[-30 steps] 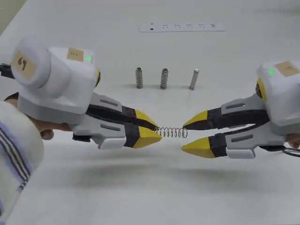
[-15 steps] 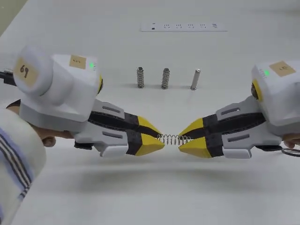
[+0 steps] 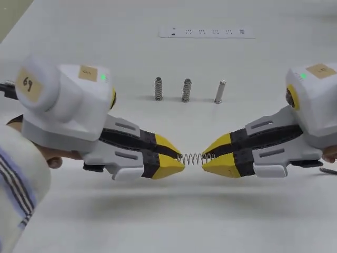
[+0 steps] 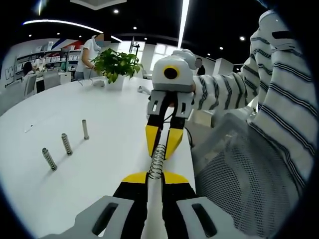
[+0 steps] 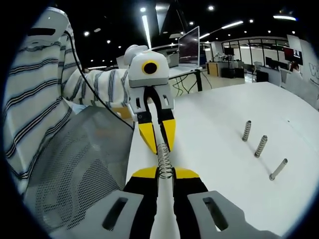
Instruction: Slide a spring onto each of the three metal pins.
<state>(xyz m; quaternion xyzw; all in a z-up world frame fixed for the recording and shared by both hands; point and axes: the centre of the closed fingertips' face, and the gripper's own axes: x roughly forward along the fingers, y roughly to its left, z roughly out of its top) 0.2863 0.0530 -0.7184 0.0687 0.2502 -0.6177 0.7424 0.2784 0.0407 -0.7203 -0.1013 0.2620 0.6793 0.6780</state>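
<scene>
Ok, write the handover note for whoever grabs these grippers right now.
Left gripper: shut on one end of the spring.
Right gripper: shut on the other end, so the spring is held between the two.
Done: left pin and middle pin each carry a spring.
Left to do: the bare pin, rightmost in the head view, needs the held spring slid onto it.

The number "69" is handwritten on a tan sticker point(image 3: 27, 83) stuck to the rounded white housing of the left tool point(image 3: 179, 159). A second tan sticker point(image 3: 87, 73) on top of that housing and a third sticker point(image 3: 321, 71) on the right tool point(image 3: 206, 158) carry marks too small to be read. Dark print on a white strip point(image 3: 208, 32) at the far side of the tabletop point(image 3: 158, 211) cannot be made out.
</scene>
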